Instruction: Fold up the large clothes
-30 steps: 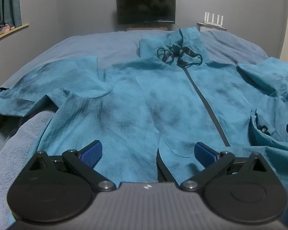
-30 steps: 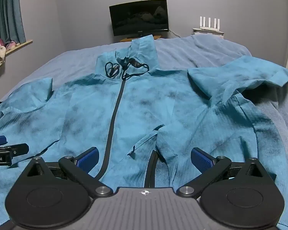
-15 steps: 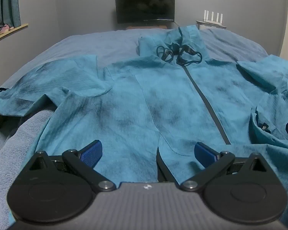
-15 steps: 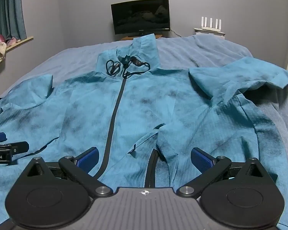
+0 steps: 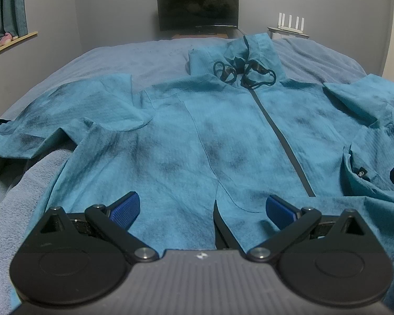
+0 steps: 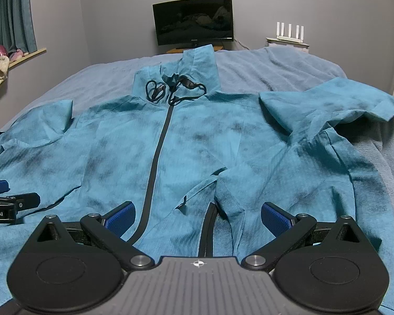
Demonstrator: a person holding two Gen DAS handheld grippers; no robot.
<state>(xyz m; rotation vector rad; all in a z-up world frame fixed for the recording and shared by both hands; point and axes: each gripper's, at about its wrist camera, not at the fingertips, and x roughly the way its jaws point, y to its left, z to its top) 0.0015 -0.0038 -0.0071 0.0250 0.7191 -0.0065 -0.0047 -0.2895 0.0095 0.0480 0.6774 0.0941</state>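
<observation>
Teal jacket point(image 5: 223, 136) lies spread front-up on the bed point(image 5: 134, 60); my left tongs point(image 5: 202, 210) and right tongs point(image 6: 197, 215) gape wide, empty, by its hem. Next, I reckon: pinch a sleeve, fold inward.

Teal jacket point(image 6: 197, 141) flat on bed point(image 6: 289, 65)
</observation>
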